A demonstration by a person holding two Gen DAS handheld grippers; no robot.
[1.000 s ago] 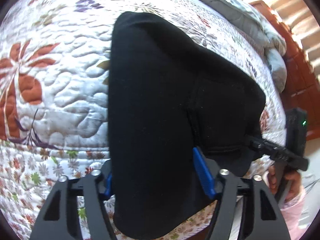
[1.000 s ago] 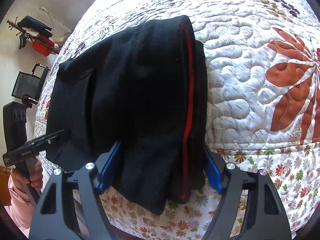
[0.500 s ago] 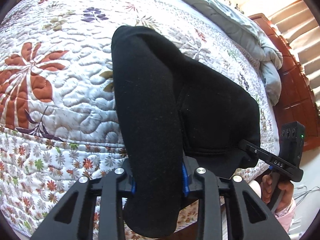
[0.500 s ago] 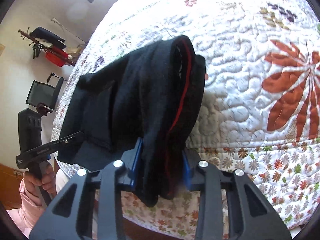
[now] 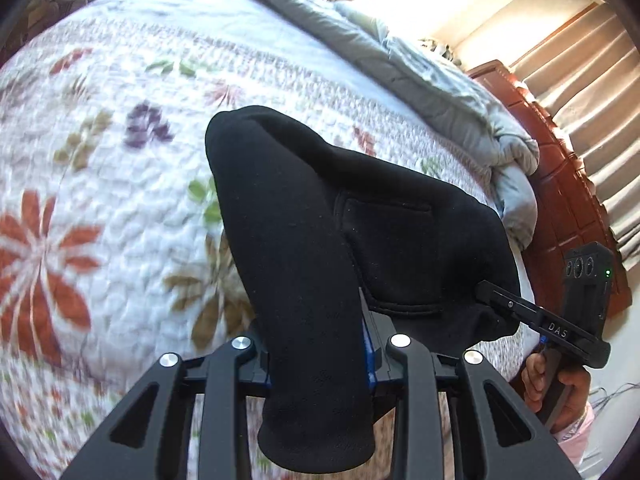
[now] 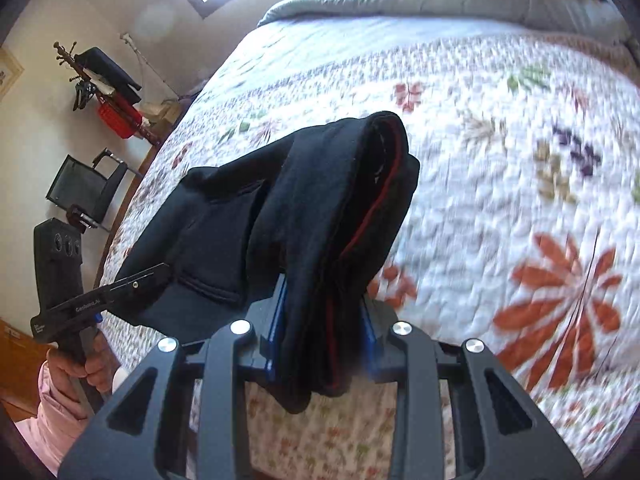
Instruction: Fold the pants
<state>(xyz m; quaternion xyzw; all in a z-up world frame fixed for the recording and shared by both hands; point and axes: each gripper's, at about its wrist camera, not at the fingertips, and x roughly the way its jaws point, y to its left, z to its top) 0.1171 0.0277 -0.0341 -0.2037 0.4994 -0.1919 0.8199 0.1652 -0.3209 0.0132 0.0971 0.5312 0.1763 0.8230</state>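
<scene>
The folded black fleece pants (image 5: 320, 264) with a thin red side stripe (image 6: 372, 208) hang between the two grippers, above the near edge of the white quilted bedspread (image 5: 100, 200) printed with rust-red flowers. The left gripper (image 5: 318, 356) has its blue-padded fingers (image 5: 367, 354) pinched narrow on one bunched end of the pants, with a short tail of cloth drooping below the jaws. The right gripper (image 6: 322, 336) is likewise clamped tight on the striped end, its blue pads (image 6: 276, 328) pressed against the fabric on both sides. A patch pocket (image 5: 388, 252) faces up on the stretch of cloth between the two grips. At the far side of the bedspread lies a rumpled grey duvet (image 5: 440, 92), and beside that end of the bedspread stands a reddish wooden headboard (image 5: 560, 184). Off the bedspread's other side, against the wall, are a black mesh chair (image 6: 84, 188) and a coat rack (image 6: 100, 84)
</scene>
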